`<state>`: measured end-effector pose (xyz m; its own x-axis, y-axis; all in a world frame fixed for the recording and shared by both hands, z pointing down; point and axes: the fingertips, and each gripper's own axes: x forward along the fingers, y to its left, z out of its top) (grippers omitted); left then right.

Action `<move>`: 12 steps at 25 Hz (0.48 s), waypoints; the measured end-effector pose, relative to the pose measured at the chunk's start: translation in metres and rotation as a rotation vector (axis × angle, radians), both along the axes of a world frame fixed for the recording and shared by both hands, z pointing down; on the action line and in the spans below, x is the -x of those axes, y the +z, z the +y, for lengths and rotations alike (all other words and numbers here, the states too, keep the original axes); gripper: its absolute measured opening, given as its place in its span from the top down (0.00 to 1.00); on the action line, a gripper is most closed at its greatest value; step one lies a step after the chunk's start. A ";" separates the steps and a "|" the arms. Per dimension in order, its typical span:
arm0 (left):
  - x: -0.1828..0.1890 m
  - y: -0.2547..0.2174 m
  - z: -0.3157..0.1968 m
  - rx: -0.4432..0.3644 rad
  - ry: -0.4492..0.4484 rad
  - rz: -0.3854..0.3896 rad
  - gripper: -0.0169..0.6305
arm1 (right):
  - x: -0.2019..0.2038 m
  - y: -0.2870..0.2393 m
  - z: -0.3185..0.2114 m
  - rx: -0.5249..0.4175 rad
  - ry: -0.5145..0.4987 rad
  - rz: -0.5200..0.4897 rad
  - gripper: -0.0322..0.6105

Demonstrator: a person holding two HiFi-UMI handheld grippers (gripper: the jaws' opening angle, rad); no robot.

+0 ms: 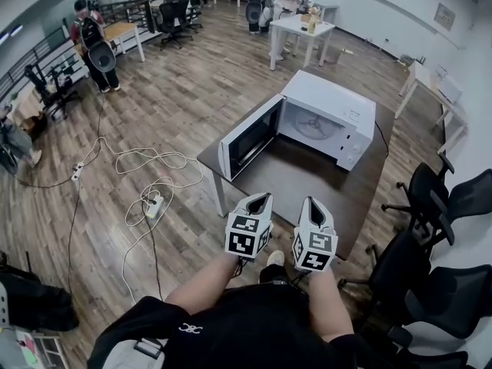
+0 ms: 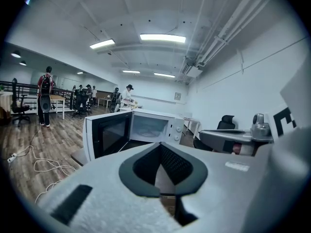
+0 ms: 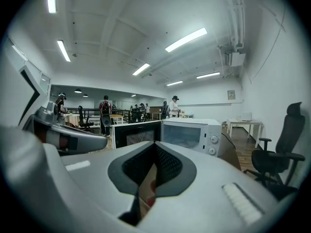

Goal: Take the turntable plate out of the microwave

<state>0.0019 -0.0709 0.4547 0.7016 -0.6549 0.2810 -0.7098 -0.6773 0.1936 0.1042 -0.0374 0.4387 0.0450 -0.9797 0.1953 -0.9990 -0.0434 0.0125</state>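
A white microwave [image 1: 330,114] stands on a dark table [image 1: 307,187] with its door [image 1: 250,137] swung open to the left. Inside the lit cavity lies the round glass turntable plate [image 1: 315,126]. My left gripper [image 1: 258,200] and right gripper [image 1: 314,204] hover side by side over the table's near edge, both pointing at the microwave and well short of it. Both are shut with nothing in them. The left gripper view shows the left gripper [image 2: 160,147] below the microwave [image 2: 163,125] and the plate [image 2: 148,131] faintly. In the right gripper view the right gripper [image 3: 155,145] is aimed at the microwave [image 3: 194,132].
Black office chairs [image 1: 430,202] crowd the table's right side. Cables and a power strip [image 1: 151,204] lie on the wooden floor to the left. A white table [image 1: 301,28] and several people stand far behind; one person with a backpack [image 1: 94,43] is at the far left.
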 end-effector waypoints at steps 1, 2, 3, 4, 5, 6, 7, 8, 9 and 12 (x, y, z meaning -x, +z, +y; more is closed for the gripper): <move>-0.001 0.001 -0.004 0.001 -0.001 -0.001 0.96 | -0.001 0.001 -0.004 0.001 -0.001 0.002 0.94; -0.003 0.001 -0.008 0.002 -0.001 -0.003 0.96 | -0.003 0.002 -0.008 0.002 -0.002 0.002 0.94; -0.005 0.001 -0.013 0.002 -0.001 -0.005 0.96 | -0.005 0.002 -0.013 0.001 0.000 0.000 0.94; -0.007 0.000 -0.018 0.000 0.001 -0.008 0.96 | -0.007 0.002 -0.018 -0.001 0.003 -0.004 0.94; -0.010 0.000 -0.023 -0.002 0.004 -0.011 0.96 | -0.010 0.001 -0.023 -0.005 0.007 -0.009 0.94; -0.014 -0.001 -0.028 -0.006 0.008 -0.014 0.96 | -0.014 0.001 -0.029 -0.009 0.011 -0.014 0.94; -0.018 -0.001 -0.033 -0.010 0.012 -0.017 0.96 | -0.018 0.001 -0.034 -0.012 0.016 -0.018 0.94; -0.022 -0.001 -0.038 -0.014 0.015 -0.019 0.96 | -0.022 0.001 -0.039 -0.013 0.019 -0.022 0.94; -0.026 -0.001 -0.043 -0.016 0.017 -0.022 0.96 | -0.026 0.003 -0.045 -0.014 0.021 -0.026 0.94; -0.038 0.003 -0.060 -0.016 0.023 -0.031 0.96 | -0.038 0.007 -0.061 -0.011 0.029 -0.041 0.94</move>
